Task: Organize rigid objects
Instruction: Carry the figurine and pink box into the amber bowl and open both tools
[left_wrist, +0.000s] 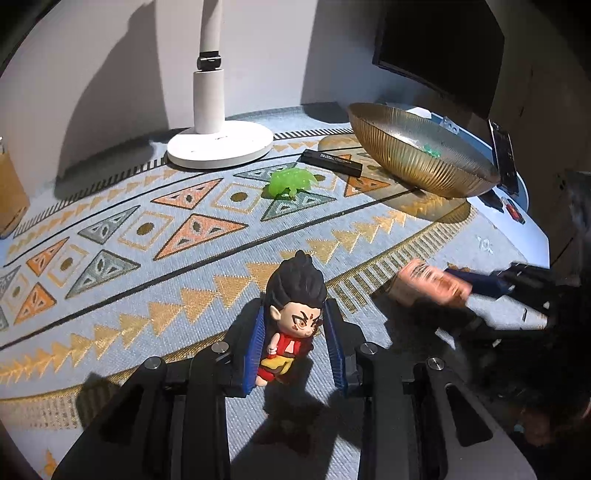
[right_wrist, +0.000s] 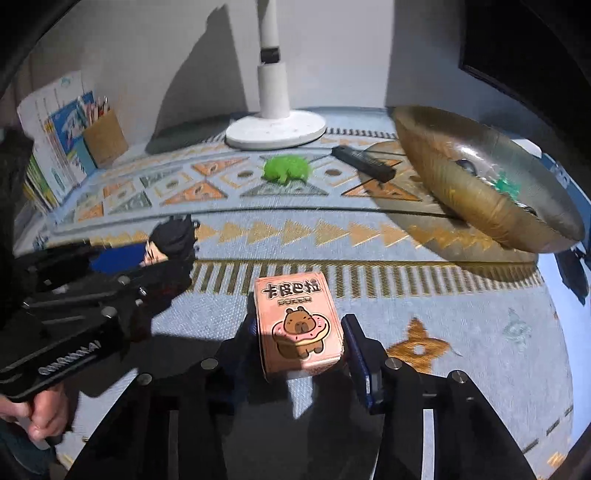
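Pick-up stage, both arms. The left gripper (left_wrist: 293, 347) straddles a figurine (left_wrist: 291, 321) standing upright on the patterned desk (left_wrist: 147, 295); its blue pads sit just beside the head and torso, but whether they press on it cannot be told. The right gripper (right_wrist: 301, 339) brackets a pink card box (right_wrist: 299, 325) printed with a capybara in a doughnut; here too, contact is unclear. Judged next: close firmly, lift, and carry each item to the ribbed gold bowl (left_wrist: 413, 158) at far right, clearing its raised rim. The figurine has black swept-up hair and a red tunic.
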